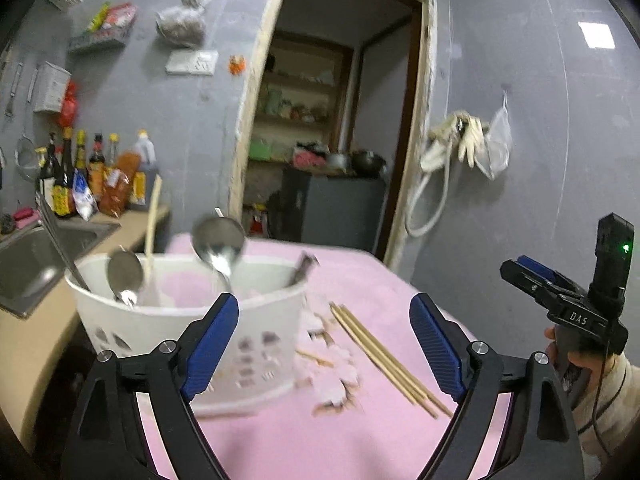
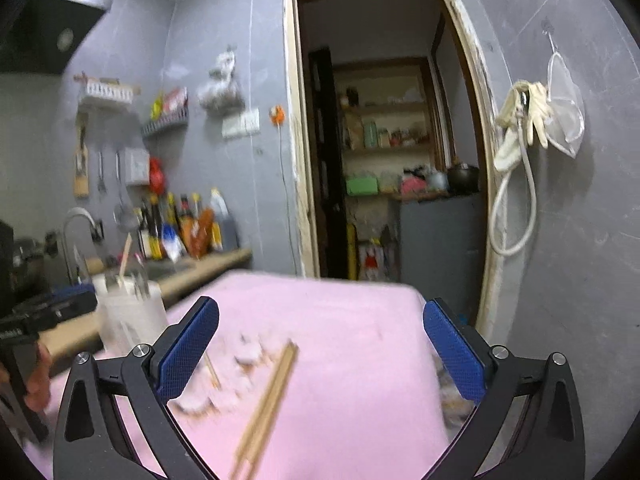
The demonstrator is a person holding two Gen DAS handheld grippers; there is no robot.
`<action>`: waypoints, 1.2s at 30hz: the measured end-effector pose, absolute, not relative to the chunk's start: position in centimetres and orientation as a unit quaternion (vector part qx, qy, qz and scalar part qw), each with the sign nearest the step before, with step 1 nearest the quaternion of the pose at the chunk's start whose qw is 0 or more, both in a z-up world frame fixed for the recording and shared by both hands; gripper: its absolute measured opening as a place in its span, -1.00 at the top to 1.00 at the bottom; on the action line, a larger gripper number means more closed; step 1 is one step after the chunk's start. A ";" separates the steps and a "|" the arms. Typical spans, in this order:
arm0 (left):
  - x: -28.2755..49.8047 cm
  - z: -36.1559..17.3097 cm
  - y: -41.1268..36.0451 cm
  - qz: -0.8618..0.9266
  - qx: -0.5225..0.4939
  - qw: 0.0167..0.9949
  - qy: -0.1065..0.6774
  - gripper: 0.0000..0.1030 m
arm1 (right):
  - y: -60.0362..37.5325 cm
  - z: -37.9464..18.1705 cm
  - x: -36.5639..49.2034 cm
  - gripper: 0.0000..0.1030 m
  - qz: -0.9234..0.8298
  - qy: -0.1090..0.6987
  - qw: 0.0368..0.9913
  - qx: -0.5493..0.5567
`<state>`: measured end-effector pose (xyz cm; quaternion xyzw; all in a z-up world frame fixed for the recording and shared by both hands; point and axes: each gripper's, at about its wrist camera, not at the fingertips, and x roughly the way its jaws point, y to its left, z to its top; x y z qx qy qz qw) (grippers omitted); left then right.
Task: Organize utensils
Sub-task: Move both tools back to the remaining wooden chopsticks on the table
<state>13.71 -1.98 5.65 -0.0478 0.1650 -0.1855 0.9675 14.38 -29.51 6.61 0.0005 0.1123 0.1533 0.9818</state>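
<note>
Now both grippers, left (image 1: 324, 344) and right (image 2: 320, 356), are being held wide and empty while the chopsticks (image 1: 384, 356), lying beside the basket (image 1: 188, 320) on the pink cloth (image 1: 280, 440), are probably being lined up for picking.

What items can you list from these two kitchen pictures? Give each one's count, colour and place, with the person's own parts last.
white plastic utensil basket: one, white, left on the pink cloth.
metal spoons: two, silver, standing in the basket.
wooden chopsticks: a loose bundle, tan, on the cloth right of the basket.
pink cloth: one, covering the table.
sauce bottles: several, dark and yellow, on the counter by the wall.
steel sink: one, grey, far left.
left hand-held gripper: blue pads, open, empty.
right hand-held gripper: blue pads, open, empty.
</note>
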 end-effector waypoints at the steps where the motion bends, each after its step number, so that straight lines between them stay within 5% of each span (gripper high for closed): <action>1: 13.7 5.3 -2.3 -0.187 -0.044 0.966 0.173 -0.62 | -29.6 6.3 14.4 -1.00 0.154 0.124 0.980 -0.002; 7: 13.3 3.7 -4.9 -0.197 0.000 0.958 0.207 -0.62 | -30.1 4.1 15.5 -0.85 0.171 0.212 0.962 -0.006; 15: 14.7 2.0 -6.8 -0.214 0.021 0.939 0.268 -0.55 | -29.5 0.9 17.7 -0.02 0.212 0.314 0.926 -0.005; 18: 15.8 1.2 -7.1 -0.212 0.018 0.929 0.301 -0.41 | -29.0 -0.1 18.3 0.14 0.223 0.339 0.914 -0.010; 22: 16.9 0.5 -7.3 -0.211 0.014 0.918 0.337 -0.18 | -28.2 -1.0 19.3 0.28 0.238 0.371 0.898 -0.016; 36: 18.9 -0.3 -8.5 -0.211 0.013 0.898 0.385 -0.02 | -25.2 -2.7 23.1 0.57 0.257 0.432 0.863 -0.058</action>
